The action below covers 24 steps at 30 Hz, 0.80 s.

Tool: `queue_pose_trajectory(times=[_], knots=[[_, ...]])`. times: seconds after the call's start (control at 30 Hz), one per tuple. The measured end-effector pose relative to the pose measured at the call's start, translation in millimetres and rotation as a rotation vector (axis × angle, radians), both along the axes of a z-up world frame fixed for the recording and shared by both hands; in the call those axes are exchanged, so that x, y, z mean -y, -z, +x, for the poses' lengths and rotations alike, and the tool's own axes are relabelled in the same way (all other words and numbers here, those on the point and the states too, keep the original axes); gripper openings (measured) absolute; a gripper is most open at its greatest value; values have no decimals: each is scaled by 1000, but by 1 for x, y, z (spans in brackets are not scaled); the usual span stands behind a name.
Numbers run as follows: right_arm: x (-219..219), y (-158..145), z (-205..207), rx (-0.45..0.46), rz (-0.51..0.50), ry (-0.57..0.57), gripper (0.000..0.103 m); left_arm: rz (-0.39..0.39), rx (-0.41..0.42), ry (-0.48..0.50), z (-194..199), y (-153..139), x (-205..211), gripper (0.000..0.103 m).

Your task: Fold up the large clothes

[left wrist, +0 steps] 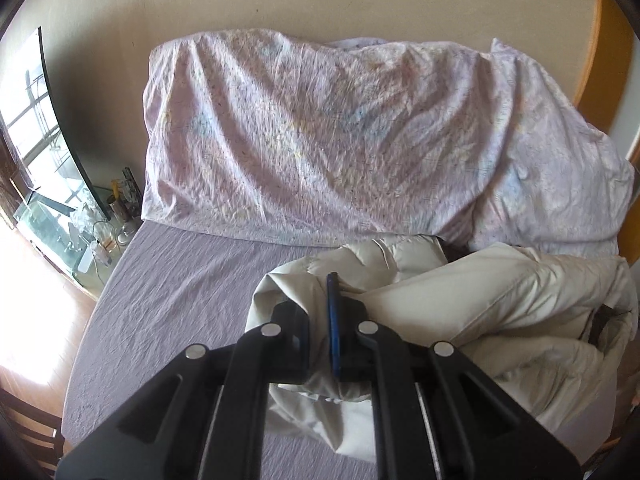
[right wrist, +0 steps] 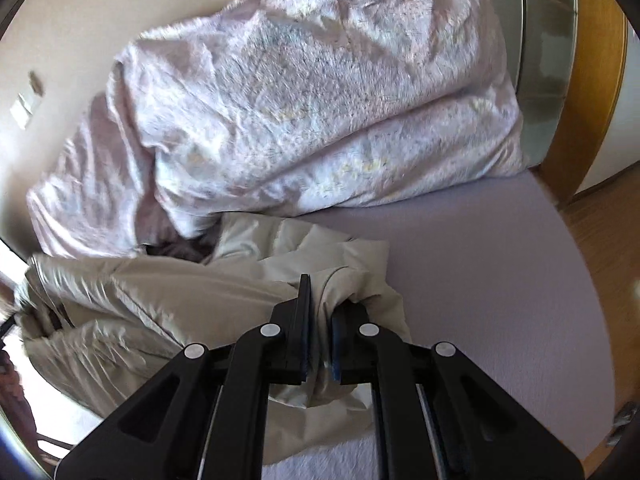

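The beige puffer jacket (left wrist: 480,300) lies crumpled on the lilac bed sheet (left wrist: 168,280), at about 4 o'clock in the left wrist view and 8 o'clock in the right, just in front of the heaped floral duvet (left wrist: 320,140). The left gripper (left wrist: 320,320) is clenched on a bunched fold of the jacket, and the right gripper (right wrist: 320,320) likewise pinches a gathered edge. Holding two separate points probably lets the person lift and spread the garment flat before folding.
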State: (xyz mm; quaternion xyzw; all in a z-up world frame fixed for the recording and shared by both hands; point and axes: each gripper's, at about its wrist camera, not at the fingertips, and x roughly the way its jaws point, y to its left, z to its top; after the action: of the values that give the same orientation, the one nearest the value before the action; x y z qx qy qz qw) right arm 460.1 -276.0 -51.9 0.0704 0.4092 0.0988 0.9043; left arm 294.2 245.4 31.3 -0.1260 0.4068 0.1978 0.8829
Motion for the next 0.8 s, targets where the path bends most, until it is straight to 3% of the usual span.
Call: queue_pose_trajectory(times=[0.1,0.27,0.6,0.8], knots=[[-14,9,13,3,-64,21,8,-8,-16,-8,16,9,-7,8],[-21,19,37,-20,-68,60,9,-29,-43,-25,40,25,-19,8],[-21,65,90,-120,-10,143,9,-90,-116,-116,89,87,-39,12],[-17,88,112,-181,72,145,17,-142,-132,-149,109,115,-47,16]])
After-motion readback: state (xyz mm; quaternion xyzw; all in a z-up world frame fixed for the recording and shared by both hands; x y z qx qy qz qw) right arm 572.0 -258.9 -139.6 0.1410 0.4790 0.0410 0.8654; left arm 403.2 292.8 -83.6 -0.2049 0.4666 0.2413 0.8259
